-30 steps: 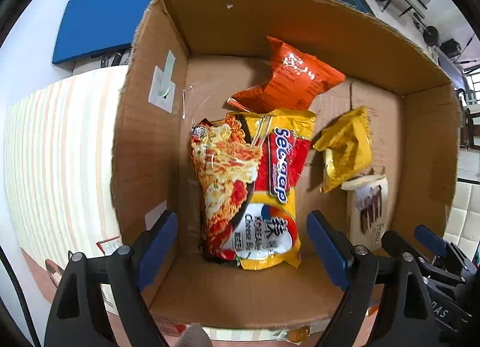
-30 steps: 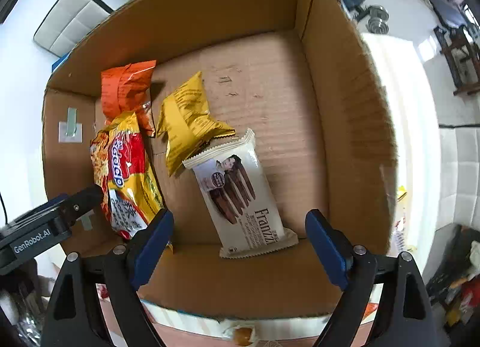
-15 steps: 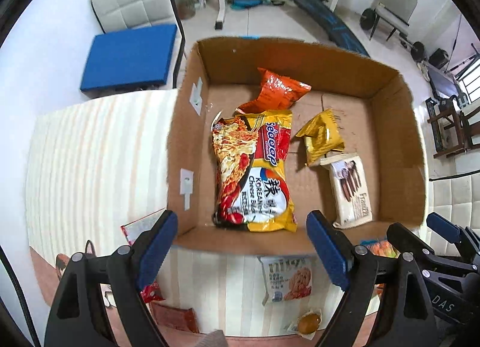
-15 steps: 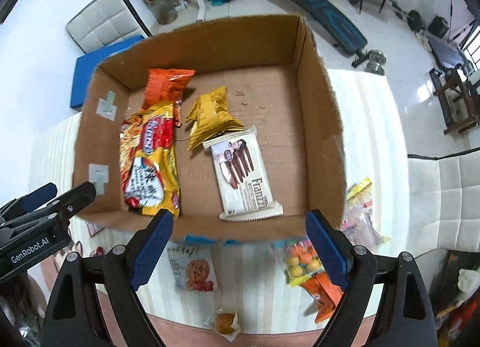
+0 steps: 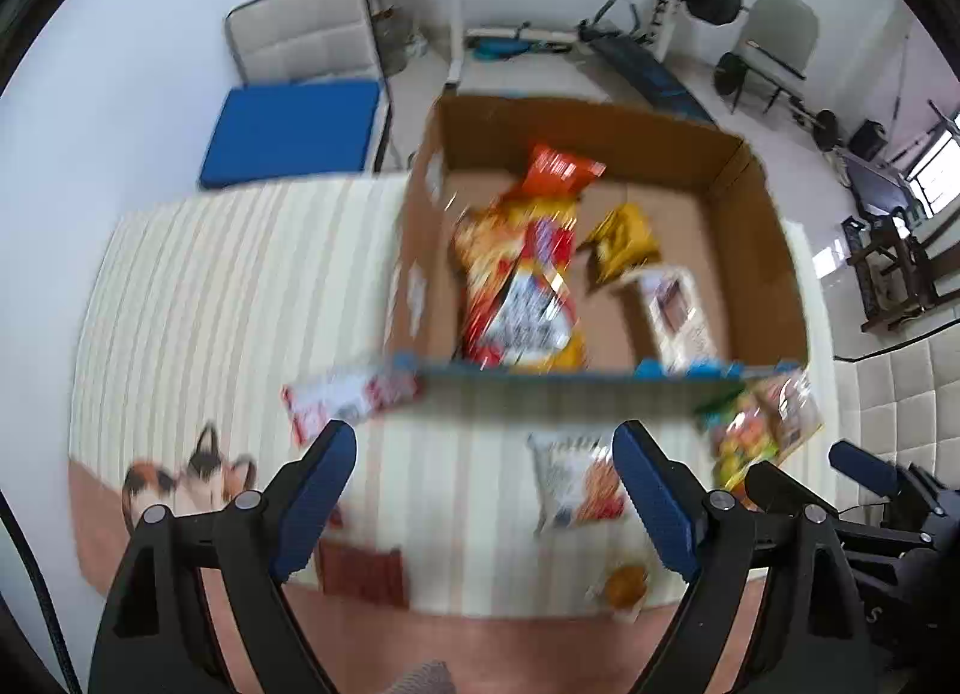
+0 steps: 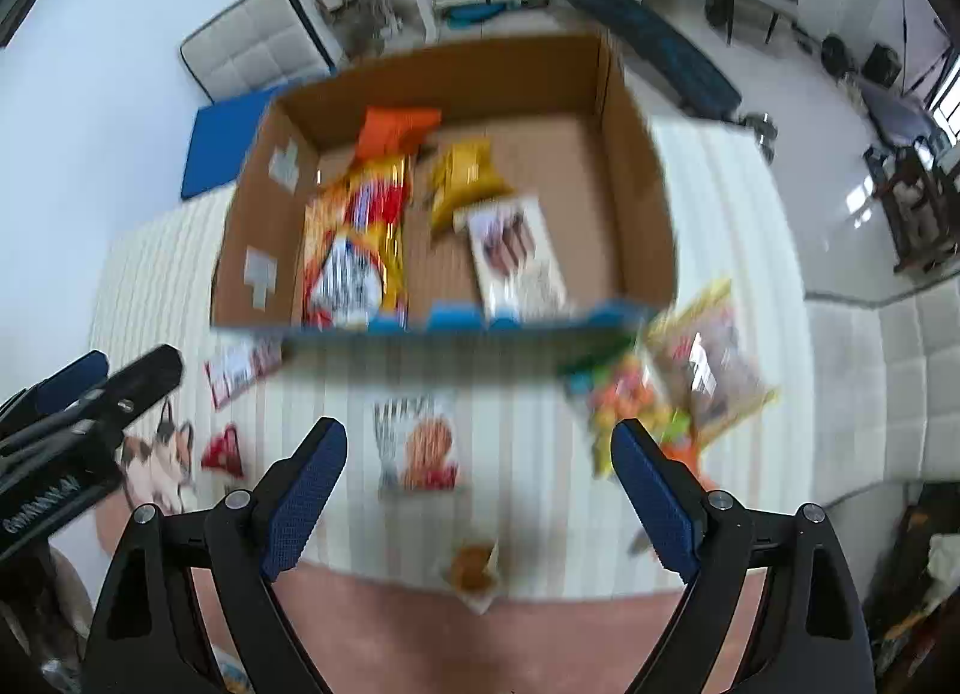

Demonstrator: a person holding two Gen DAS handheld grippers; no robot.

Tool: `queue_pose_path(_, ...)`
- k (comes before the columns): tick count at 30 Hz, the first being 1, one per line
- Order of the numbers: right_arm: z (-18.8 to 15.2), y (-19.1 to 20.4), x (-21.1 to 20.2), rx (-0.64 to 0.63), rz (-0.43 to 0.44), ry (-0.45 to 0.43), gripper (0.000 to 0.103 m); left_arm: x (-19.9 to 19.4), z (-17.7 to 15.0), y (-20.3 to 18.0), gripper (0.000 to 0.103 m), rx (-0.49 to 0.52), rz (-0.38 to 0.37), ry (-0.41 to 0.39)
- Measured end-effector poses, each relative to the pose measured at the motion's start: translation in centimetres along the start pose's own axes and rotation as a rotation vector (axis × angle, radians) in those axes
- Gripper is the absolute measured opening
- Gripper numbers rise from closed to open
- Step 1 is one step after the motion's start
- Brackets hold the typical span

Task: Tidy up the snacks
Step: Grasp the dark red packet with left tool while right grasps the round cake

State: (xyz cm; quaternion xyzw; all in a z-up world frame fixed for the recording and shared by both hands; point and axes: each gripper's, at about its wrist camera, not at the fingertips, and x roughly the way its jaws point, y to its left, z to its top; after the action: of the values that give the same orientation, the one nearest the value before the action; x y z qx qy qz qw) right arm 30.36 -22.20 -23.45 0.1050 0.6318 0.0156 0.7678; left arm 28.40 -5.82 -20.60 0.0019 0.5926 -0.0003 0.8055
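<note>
Both views motion-blurred; left gripper (image 5: 483, 490) has jaws spread wide, nothing between them; right gripper (image 6: 477, 487) likewise released and empty; both point steeply down over the striped tablecloth (image 5: 240, 298), above the loose packets, not inside the box.

Cardboard box (image 6: 636, 165) sits open-topped at the far side of the table; it is the collection bin, so sorted snacks lie flat on its floor: noodle pack (image 6: 354, 250) along the left, orange bag (image 6: 396, 129) behind it, yellow bag (image 6: 465, 178) mid-floor, white wafer pack (image 6: 516, 256) just beside that; right half of the floor is bare, room for more.

Unsorted snacks lie outside, near the box's front wall: cookie packet (image 6: 420, 442) between the right gripper's fingers in view but well below them; small round pastry (image 6: 474, 571) at the cloth's near edge; colourful candy bags (image 6: 690, 376) heaped at right; red-white wrapper (image 5: 348, 400) at left front corner; small red piece (image 6: 223, 451); dark red bar (image 5: 363, 571).

Judgement: task partly done; next pick likely the cookie packet, being closest under both grippers.
</note>
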Motion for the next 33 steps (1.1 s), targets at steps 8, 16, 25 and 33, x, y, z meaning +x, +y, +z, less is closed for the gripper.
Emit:
queue_pose_path(8, -7.2, -1.5, 7.8, 0.097, 0.050, 0.234, 0.092, 6.5, -8.6, 6.0, 0.088, -0.172, 0.029, 0.229)
queue_pose_path(16, -10.6, -1.4, 13.7, 0.176, 0.077, 0.361, 0.091, 11.9, -12.9, 10.8, 0.088, -0.296, 0.048, 0.350)
queue_pose_path(25, -11.1, -0.9, 16.5, 0.197, 0.047, 0.410, 0.083, 16.6, -13.7, 11.0, 0.088, -0.274, 0.057, 0.432)
queue_pose_path(33, -11.4, -0.1, 17.9, 0.189, 0.017, 0.440, 0.069, 18.1, -14.0, 9.9, 0.078, -0.218, 0.053, 0.427)
